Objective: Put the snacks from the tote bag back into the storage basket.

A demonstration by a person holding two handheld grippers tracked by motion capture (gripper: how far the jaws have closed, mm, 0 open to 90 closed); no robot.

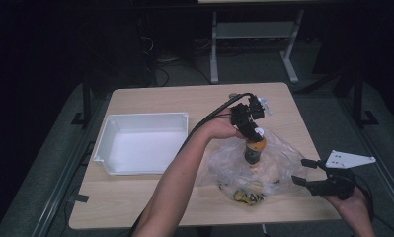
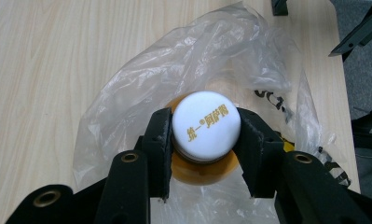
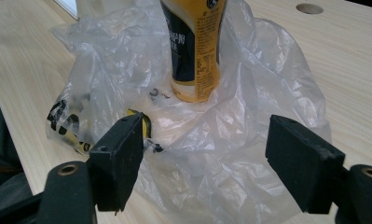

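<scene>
A yellow and dark-labelled bottle (image 1: 254,152) with a white cap (image 2: 206,122) stands upright inside a crumpled clear plastic bag (image 1: 278,170) on the wooden table. From above, my left gripper (image 1: 256,133) comes down with its jaws pressed on both sides of the cap. In the right gripper view the bottle (image 3: 195,46) rises out of the bag (image 3: 221,135). My right gripper (image 1: 300,171) sits at the bag's right edge, near the table's right side. It is open, and between its pads lies only loose plastic.
A white empty tray (image 1: 145,117) lies on the left half of the table (image 1: 135,202). The bag carries black and yellow print (image 1: 246,196) near the front. A round hole (image 3: 309,8) is in the tabletop beyond the bag. A desk frame (image 1: 254,34) stands behind.
</scene>
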